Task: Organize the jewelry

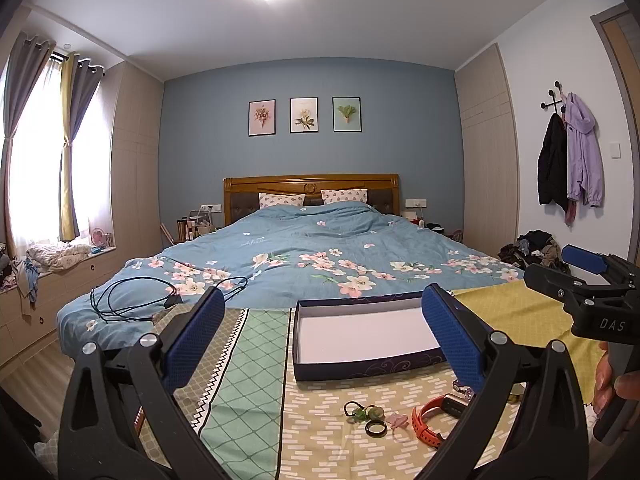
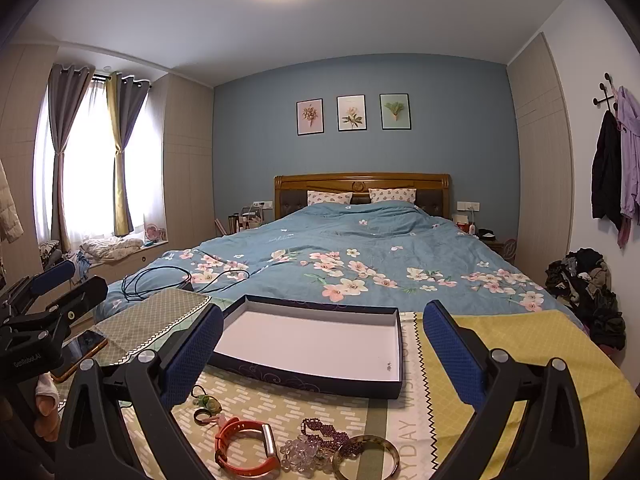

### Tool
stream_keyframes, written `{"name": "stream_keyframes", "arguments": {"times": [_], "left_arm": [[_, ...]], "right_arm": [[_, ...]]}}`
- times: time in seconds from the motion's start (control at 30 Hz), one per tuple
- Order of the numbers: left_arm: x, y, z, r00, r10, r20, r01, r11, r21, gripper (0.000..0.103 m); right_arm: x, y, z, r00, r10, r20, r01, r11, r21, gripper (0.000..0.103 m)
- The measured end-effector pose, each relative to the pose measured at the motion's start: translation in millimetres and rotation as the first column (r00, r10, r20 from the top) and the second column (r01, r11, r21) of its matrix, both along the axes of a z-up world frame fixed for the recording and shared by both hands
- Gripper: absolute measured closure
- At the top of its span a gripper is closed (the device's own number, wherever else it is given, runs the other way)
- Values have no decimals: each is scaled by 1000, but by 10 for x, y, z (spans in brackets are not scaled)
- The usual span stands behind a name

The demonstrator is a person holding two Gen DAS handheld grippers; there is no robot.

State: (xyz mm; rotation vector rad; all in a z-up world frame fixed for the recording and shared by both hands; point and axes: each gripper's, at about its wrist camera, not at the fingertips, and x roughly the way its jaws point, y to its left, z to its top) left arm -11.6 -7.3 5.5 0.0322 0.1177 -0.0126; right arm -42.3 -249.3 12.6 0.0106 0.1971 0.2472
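A shallow dark-blue box [image 1: 362, 370] [image 2: 304, 380] with a white inside lies open and empty on a patterned cloth. In front of it lie jewelry pieces: an orange watch [image 1: 430, 420] [image 2: 244, 450], a dark ring [image 1: 376, 428] [image 2: 202, 416], a green hair tie [image 1: 362, 411] [image 2: 208, 402], a purple bead bracelet [image 2: 324, 432], a clear bead bracelet [image 2: 298, 454] and a bangle [image 2: 366, 458]. My left gripper [image 1: 322, 310] is open and empty above the cloth. My right gripper [image 2: 322, 322] is open and empty above the box's near side.
The cloth-covered table [image 1: 248, 364] stands at the foot of a bed with a blue floral duvet [image 1: 320, 256]. A black cable [image 1: 136, 298] lies on the bed. A phone [image 2: 82, 348] lies at the table's left. Clothes are piled on the floor at right [image 2: 588, 284].
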Motion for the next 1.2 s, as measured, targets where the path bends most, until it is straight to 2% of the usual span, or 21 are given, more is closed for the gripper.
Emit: {"name": "stream_keyframes", "arguments": {"times": [1.2], "left_arm": [[6,-8,-17,1000,-2,0,2,1000,2,6]], "right_arm": [[15,27,-33,1000,7,-7,-7,1000,2,6]]}}
